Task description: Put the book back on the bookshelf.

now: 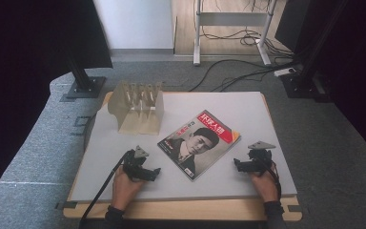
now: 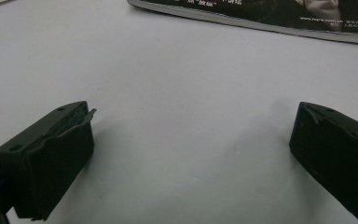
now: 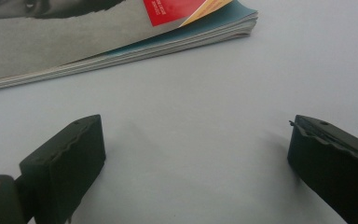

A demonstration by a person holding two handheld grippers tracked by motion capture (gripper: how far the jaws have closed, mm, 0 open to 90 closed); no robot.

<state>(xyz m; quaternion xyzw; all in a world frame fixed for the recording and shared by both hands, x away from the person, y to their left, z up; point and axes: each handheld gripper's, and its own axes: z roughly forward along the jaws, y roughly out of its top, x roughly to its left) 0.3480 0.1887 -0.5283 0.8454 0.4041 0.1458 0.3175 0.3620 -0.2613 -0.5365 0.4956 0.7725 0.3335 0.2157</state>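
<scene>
Magazine [image 1: 199, 143] lies flat and closed near the middle of the worktop [image 1: 248, 107], turned at an angle, with its red title toward the far right and 1 corner pointing to the near edge. The left gripper [image 1: 153, 172] rests by the near edge, just left of the magazine, and its 2 fingers [image 2: 51, 158] stand wide apart with only bare surface between them. The right gripper [image 1: 237, 165] sits to the right of the magazine, near the right edge, and its fingers [image 3: 67, 163] are also wide apart, holding nothing. A beige file rack [image 1: 138, 106] stands at the far left corner.
</scene>
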